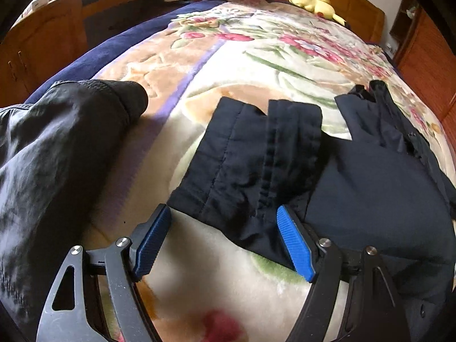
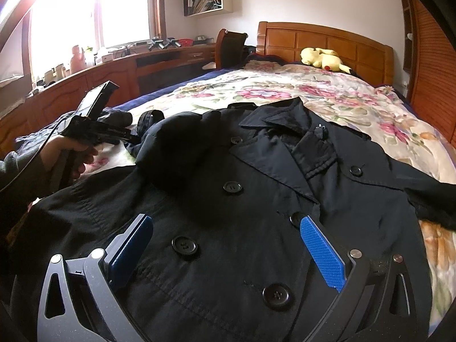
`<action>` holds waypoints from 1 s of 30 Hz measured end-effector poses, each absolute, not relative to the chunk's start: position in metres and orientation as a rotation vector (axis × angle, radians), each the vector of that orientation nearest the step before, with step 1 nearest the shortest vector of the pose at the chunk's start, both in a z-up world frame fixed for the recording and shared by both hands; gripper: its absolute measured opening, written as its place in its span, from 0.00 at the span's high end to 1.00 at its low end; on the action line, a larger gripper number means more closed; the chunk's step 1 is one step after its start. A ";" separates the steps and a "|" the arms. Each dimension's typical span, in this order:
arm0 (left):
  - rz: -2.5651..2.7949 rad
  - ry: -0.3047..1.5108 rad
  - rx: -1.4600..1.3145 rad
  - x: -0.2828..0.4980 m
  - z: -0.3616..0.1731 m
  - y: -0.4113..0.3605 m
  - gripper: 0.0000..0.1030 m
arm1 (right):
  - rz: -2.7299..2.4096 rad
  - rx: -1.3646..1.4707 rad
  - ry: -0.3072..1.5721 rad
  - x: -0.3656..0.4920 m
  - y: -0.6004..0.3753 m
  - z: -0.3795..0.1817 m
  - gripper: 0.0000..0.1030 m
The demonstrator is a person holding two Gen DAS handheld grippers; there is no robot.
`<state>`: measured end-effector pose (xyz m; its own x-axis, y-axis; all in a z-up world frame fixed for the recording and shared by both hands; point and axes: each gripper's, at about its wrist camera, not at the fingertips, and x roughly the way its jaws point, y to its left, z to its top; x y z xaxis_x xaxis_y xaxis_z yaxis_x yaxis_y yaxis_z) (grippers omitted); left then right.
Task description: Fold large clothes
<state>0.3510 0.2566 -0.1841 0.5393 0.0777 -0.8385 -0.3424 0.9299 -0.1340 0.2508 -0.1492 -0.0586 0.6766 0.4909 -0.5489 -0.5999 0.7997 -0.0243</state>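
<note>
A black double-breasted coat (image 2: 256,199) lies front up on the floral bed, collar (image 2: 287,122) toward the headboard. Its left sleeve (image 1: 250,156) lies across the blanket in the left wrist view, cuff pointing away. My left gripper (image 1: 223,219) is open, fingers straddling the sleeve near the shoulder, just above the blanket. My right gripper (image 2: 226,228) is open and empty, hovering over the buttoned front of the coat. The hand-held left gripper also shows in the right wrist view (image 2: 94,125) at the coat's left side.
A second dark garment (image 1: 57,148) lies at the bed's left edge. A yellow plush toy (image 2: 323,58) sits by the wooden headboard (image 2: 327,37). A wooden desk (image 2: 114,74) runs along the left, a wardrobe (image 2: 433,65) on the right.
</note>
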 end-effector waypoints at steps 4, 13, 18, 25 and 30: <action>0.237 0.970 -0.285 0.353 -0.184 0.251 0.33 | 0.614 -0.216 0.553 0.248 -0.154 -0.057 0.00; 0.191 0.858 -0.250 0.345 -0.132 0.218 0.93 | 0.541 -0.209 0.533 0.233 -0.198 -0.053 0.00; 0.110 0.755 -0.147 0.335 -0.070 0.155 0.94 | 0.480 -0.186 0.513 0.220 -0.232 -0.046 0.00; -0.034 0.606 -0.069 0.308 0.001 0.063 0.94 | 0.442 -0.164 0.512 0.203 -0.262 -0.038 0.00; -0.153 0.583 -0.040 0.294 0.023 0.007 0.94 | 0.405 -0.131 0.507 0.191 -0.279 -0.026 0.00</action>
